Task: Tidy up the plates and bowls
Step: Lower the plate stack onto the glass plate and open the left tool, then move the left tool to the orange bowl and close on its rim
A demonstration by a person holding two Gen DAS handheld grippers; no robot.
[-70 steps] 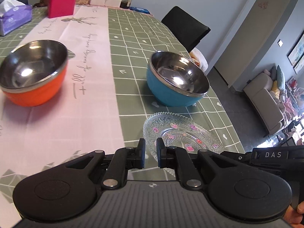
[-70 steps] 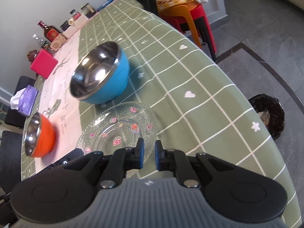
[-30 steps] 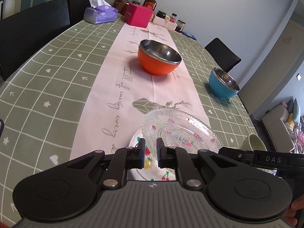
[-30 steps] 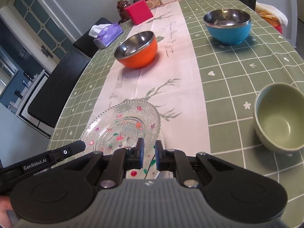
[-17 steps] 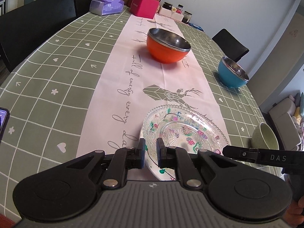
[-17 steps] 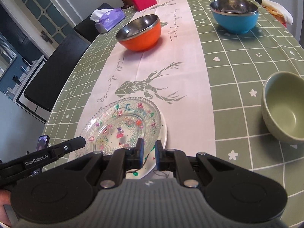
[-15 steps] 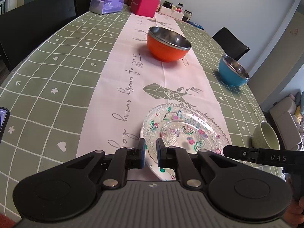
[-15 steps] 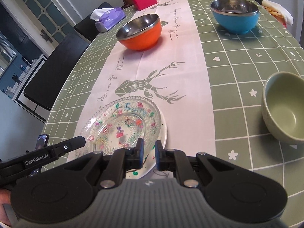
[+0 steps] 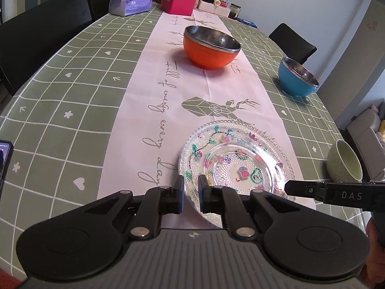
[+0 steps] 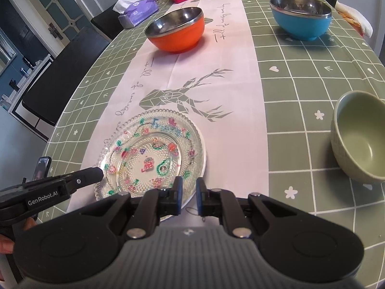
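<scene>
A clear glass plate [image 9: 237, 163] with coloured flower marks lies on a white plate on the pink runner; it also shows in the right wrist view [image 10: 154, 159]. My left gripper [image 9: 191, 193] is shut on the glass plate's left rim. My right gripper [image 10: 187, 196] is shut on its right rim. An orange steel bowl [image 9: 210, 47] and a blue steel bowl [image 9: 297, 79] stand farther up the table. A green ceramic bowl [image 10: 361, 142] stands to the right of the plates.
A phone [image 9: 3, 159] lies at the table's left edge. A tissue box [image 9: 130, 3], a pink box [image 9: 179, 3], bottles and jars stand at the far end. Black chairs line the left side.
Both grippers carried the glass plate from beside the blue bowl to the near end and lowered it onto the white plate there. In the last half second it barely moved.
</scene>
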